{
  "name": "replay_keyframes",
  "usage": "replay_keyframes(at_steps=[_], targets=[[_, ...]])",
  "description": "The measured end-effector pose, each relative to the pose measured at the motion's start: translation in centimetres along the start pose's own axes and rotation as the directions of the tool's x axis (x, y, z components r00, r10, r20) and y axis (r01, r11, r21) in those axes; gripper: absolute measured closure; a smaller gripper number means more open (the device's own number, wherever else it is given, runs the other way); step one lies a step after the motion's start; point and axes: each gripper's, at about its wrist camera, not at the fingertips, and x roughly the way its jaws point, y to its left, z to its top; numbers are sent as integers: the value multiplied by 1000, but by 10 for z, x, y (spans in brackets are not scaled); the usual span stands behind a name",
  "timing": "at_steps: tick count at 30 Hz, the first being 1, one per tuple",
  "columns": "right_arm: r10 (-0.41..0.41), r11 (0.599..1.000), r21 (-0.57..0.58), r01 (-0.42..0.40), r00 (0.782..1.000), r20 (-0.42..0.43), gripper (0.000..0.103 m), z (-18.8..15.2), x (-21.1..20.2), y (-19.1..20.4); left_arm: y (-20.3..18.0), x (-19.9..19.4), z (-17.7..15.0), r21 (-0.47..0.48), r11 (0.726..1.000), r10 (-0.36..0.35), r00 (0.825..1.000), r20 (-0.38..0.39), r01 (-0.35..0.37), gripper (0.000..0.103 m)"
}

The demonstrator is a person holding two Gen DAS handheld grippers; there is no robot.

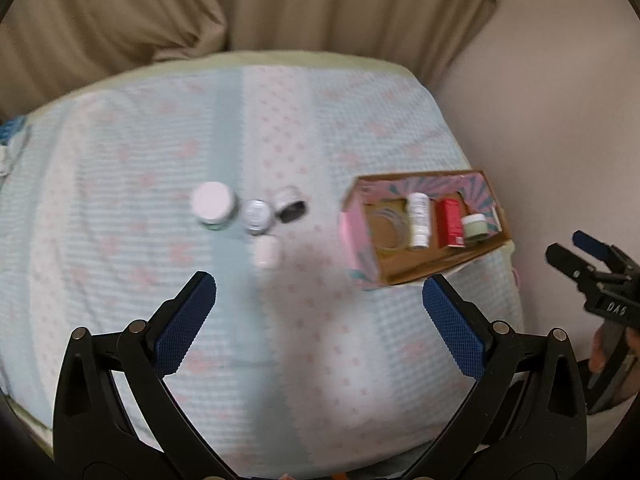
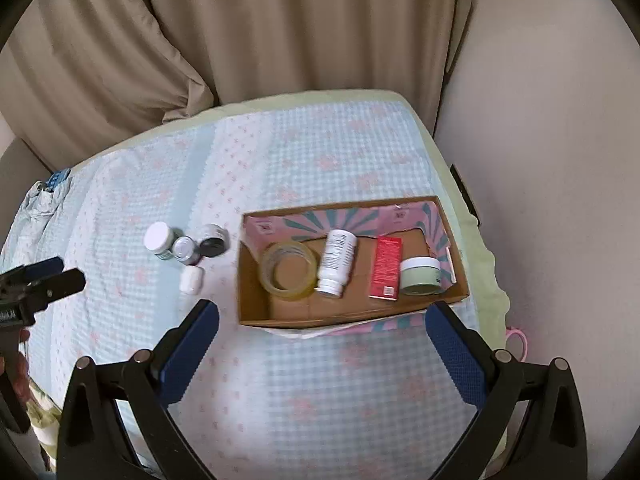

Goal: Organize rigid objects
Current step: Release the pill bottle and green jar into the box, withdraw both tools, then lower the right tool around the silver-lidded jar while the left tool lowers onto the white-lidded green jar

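Currently, step: judged partway through; four items already lay in the cardboard box, four more waited outside on the checked bedcover.
Box contents: tape roll, white bottle on its side, red carton, pale green jar, lined up from the box's left end to its right.
Box place: near the right edge of the bedcover, toward the right near corner.
Loose items: white-lidded jar, silver-lidded jar, dark tipped-over jar and small white container, bunched close together around the middle of the bedcover, left of the box and apart from it.
Left tongs: spread wide, empty, raised above the near edge of the bedcover.
Right tongs: spread wide as well, empty, hovering at the near side of the box.
Relation to tongs: small white container nearest, ahead of the left tongs and slightly left of their midline, not between the pads; other three jars just beyond it.
Next move, as a guess: left tongs lowered forward over the small white container, pads either side, closed, then carried rightward to the box.
Risk: jars nearly touching, so neighbours easily knocked; left view blurred, fine detail unclear.
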Motion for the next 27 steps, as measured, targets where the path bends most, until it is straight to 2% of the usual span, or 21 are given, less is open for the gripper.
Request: replay_keyframes(at_steps=[3, 7, 14, 21, 27], targets=[[0, 1000, -11, 0, 1000, 14, 0, -1, -12, 29, 28, -21, -9, -20, 999, 36, 999, 22, -36, 0], [7, 999, -32, -7, 1000, 19, 0, -4, -22, 66, 67, -48, -18, -23, 999, 49, 998, 45, -48, 0], [35, 998, -58, -34, 999, 16, 0, -13, -19, 132, 129, -70, -28, -33, 997, 74, 994, 77, -71, 0], [46, 999, 17, -46, 999, 3, 0, -18, -5, 175, 182, -67, -26, -16, 998, 59, 996, 70, -58, 0], [50, 995, 82, -48, 999, -17, 0, -22, 20, 207, 214, -35, -13, 41, 998, 49, 998, 33, -50, 0]])
